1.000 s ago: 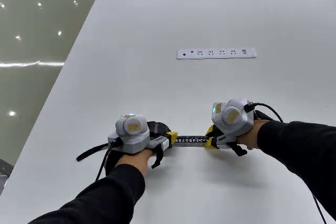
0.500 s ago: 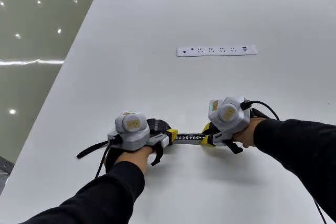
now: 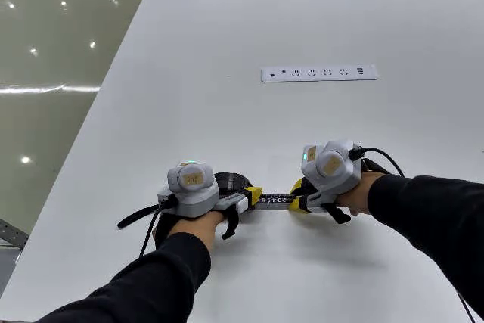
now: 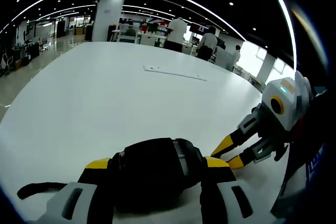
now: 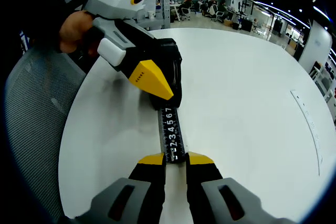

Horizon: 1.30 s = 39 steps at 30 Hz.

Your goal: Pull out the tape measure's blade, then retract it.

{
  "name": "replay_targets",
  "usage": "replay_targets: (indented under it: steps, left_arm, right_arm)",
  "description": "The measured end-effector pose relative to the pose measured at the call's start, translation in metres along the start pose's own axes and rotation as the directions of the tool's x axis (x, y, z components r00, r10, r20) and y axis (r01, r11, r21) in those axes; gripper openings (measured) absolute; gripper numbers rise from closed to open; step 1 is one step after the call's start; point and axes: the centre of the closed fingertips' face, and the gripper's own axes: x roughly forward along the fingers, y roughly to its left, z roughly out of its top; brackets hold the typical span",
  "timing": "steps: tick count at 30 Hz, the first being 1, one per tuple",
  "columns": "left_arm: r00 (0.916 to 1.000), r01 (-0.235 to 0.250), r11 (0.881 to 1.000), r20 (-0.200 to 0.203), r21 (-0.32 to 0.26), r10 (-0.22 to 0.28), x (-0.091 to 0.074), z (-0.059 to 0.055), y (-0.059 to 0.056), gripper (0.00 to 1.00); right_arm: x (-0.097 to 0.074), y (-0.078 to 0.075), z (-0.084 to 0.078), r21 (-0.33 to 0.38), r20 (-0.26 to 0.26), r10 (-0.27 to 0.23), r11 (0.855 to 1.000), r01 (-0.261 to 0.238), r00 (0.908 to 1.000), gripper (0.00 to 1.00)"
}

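Left tool (image 4: pixel 157 162) clamps the black plastic tape-measure case (image 4: pixel 152 179); right tool (image 5: pixel 175 158) pinches its short dark numbered blade (image 5: pixel 169 127). Probably finishing retraction: ease the tip toward the case.

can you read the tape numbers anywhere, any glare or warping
Right gripper view: the blade numbers read sharply, though the fisheye bends the table edge. Head view: numbers too small to read; bright glare spots on the floor. Left gripper view: the tape measure looks dark and soft.
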Motion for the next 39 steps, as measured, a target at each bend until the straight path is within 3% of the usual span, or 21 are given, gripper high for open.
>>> replay_targets:
  steps: [19, 39]
  left_arm:
    - [1.0, 0.007, 1.0, -0.001, -0.001, -0.007, 0.001, 0.0, 0.0, 0.63]
    - [0.9999, 0.011, 1.0, 0.002, -0.008, -0.011, 0.0, -0.001, 0.0, 0.62]
  right_arm:
    - [0.012, -0.002, 0.012, 0.038, 0.022, -0.004, 0.999, 0.003, 0.9998, 0.09]
    - [0.024, -0.001, 0.028, 0.008, 0.03, -0.005, 1.0, 0.005, 0.9995, 0.09]
